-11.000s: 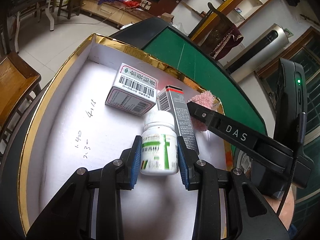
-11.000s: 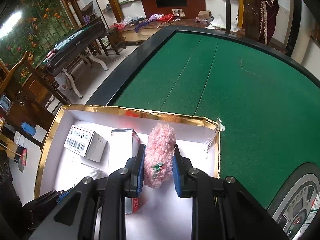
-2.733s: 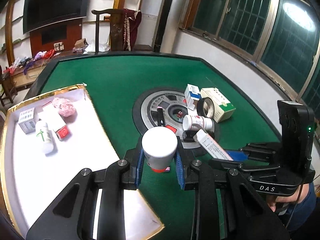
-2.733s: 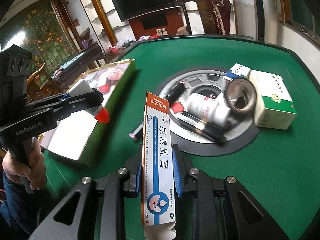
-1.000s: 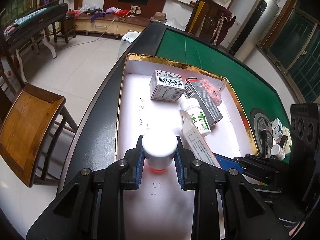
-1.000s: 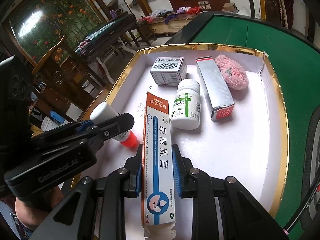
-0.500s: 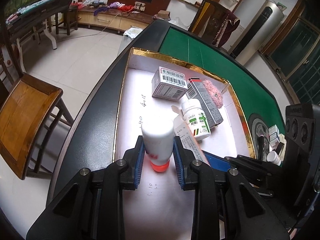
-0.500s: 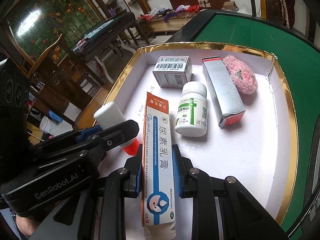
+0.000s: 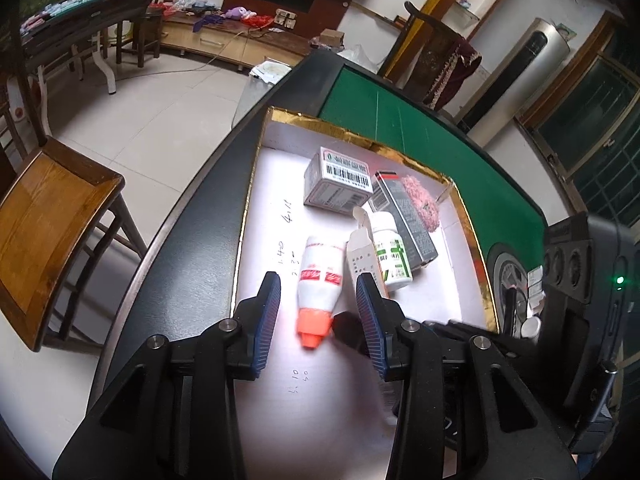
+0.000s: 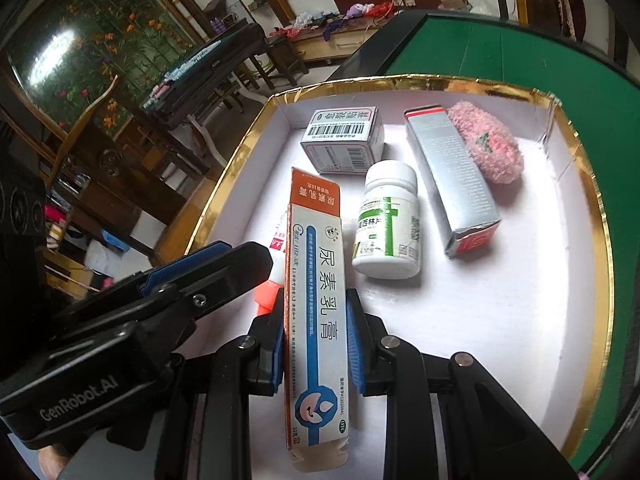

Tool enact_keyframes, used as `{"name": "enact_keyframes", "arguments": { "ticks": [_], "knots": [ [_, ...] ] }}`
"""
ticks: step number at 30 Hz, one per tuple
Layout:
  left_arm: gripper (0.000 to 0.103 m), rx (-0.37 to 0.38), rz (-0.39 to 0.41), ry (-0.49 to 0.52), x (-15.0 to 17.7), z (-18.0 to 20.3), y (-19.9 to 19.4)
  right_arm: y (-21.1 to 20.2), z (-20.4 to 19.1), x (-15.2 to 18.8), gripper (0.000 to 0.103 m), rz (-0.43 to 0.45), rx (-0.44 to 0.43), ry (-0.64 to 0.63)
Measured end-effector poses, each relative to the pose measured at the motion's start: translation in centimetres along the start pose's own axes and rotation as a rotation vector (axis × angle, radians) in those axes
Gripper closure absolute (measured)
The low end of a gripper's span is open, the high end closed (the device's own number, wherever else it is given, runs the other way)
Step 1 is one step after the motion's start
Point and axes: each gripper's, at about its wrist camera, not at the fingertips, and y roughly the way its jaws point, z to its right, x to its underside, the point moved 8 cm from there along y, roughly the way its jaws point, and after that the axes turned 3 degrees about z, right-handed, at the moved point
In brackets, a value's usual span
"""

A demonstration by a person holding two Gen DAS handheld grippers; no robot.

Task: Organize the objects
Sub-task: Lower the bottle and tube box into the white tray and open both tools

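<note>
Over the white tray (image 9: pixel 460 312), the left gripper (image 9: pixel 318 308) hangs with its jaws just having spread apart, and the orange-capped bottle (image 9: pixel 320 280) lies released between them on the tray floor, clear of both pads. Just right of it, the right gripper (image 10: pixel 314 340) is clenched on the long ointment box (image 10: pixel 316 320), gripping its sides, the far end angling down beside the white pill bottle (image 10: pixel 386 228). Farther back sit the barcode box (image 10: pixel 344 140), then the silver carton (image 10: pixel 452 180), and the pink fluffy ball (image 10: pixel 486 148) touching it at far right.
</note>
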Motion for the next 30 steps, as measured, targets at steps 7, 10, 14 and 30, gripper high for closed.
{"name": "enact_keyframes", "arguments": {
  "ticks": [7,10,14,30],
  "knots": [
    [0.064,-0.001,0.000,-0.001,-0.1,0.0,-0.2,-0.3,0.1,0.0,0.078,-0.009,-0.049,0.032],
    [0.064,-0.004,0.000,-0.001,-0.1,0.1,-0.3,-0.5,0.2,0.1,0.077,-0.018,-0.048,0.038],
    [0.064,-0.002,0.003,0.000,-0.1,0.0,-0.4,-0.3,-0.1,0.0,0.077,-0.016,-0.041,0.036],
    [0.061,-0.006,0.011,-0.005,-0.2,0.3,-0.3,-1.7,-0.9,-0.2,0.077,0.042,0.003,-0.023]
  ]
}}
